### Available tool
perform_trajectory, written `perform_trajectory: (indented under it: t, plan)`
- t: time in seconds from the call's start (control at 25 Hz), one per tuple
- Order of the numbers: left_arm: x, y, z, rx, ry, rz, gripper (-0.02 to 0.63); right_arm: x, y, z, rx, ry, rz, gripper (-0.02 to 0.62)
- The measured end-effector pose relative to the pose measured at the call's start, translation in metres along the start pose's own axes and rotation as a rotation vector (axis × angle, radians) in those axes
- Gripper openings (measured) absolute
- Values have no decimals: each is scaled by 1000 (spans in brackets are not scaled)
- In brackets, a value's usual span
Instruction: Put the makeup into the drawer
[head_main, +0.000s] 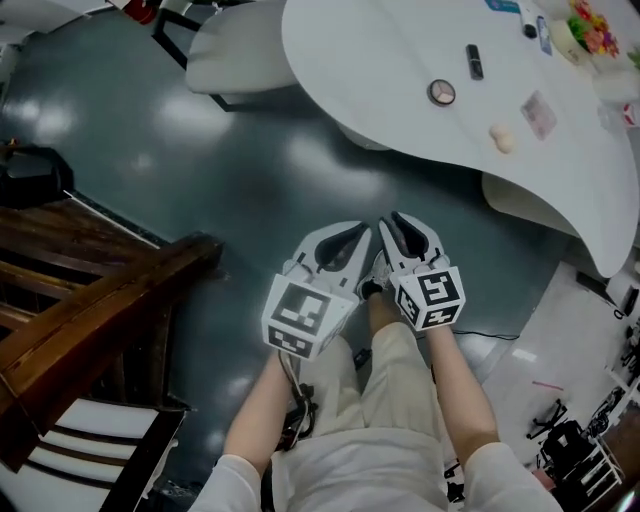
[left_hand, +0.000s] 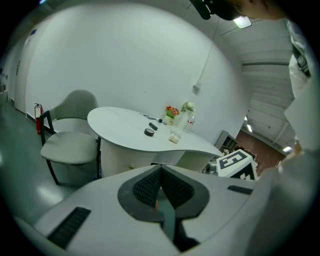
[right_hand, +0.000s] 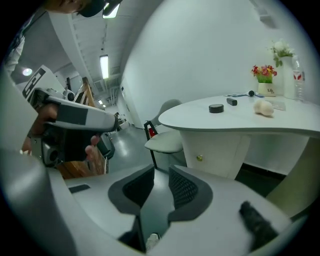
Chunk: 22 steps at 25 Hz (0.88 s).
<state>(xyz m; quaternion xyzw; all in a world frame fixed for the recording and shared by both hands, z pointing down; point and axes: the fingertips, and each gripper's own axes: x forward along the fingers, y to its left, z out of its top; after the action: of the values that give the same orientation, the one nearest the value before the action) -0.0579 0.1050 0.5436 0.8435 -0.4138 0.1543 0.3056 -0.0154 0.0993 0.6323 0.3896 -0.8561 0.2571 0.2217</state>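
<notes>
The makeup lies on the white table (head_main: 380, 70): a round black compact (head_main: 441, 92), a black tube (head_main: 474, 61) and a beige sponge (head_main: 503, 139). Both grippers hang low over the dark floor, side by side in front of the person's legs and short of the table. My left gripper (head_main: 352, 238) is shut, its pads (left_hand: 150, 185) meeting with nothing between them. My right gripper (head_main: 400, 230) stands slightly open, with only floor showing in the narrow gap between its pads (right_hand: 187, 190). A white cabinet front with a small brass knob (right_hand: 199, 158) sits under the tabletop.
A grey-white chair (head_main: 235, 50) stands left of the table, with a red fire extinguisher (left_hand: 38, 117) behind it. Dark wooden furniture (head_main: 90, 320) fills the lower left. Flowers (right_hand: 264, 71) and a bottle (right_hand: 298, 80) stand at the table's far end.
</notes>
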Motion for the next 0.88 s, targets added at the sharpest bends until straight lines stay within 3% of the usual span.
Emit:
perform_trajectory:
  t: [0.48, 0.88]
  plan:
    - [30, 35, -26, 15, 2, -5, 9, 72, -58, -36, -38, -52, -177, 133]
    - [33, 56, -23, 18, 8, -19, 9, 114, -96, -41, -21, -141, -412, 189]
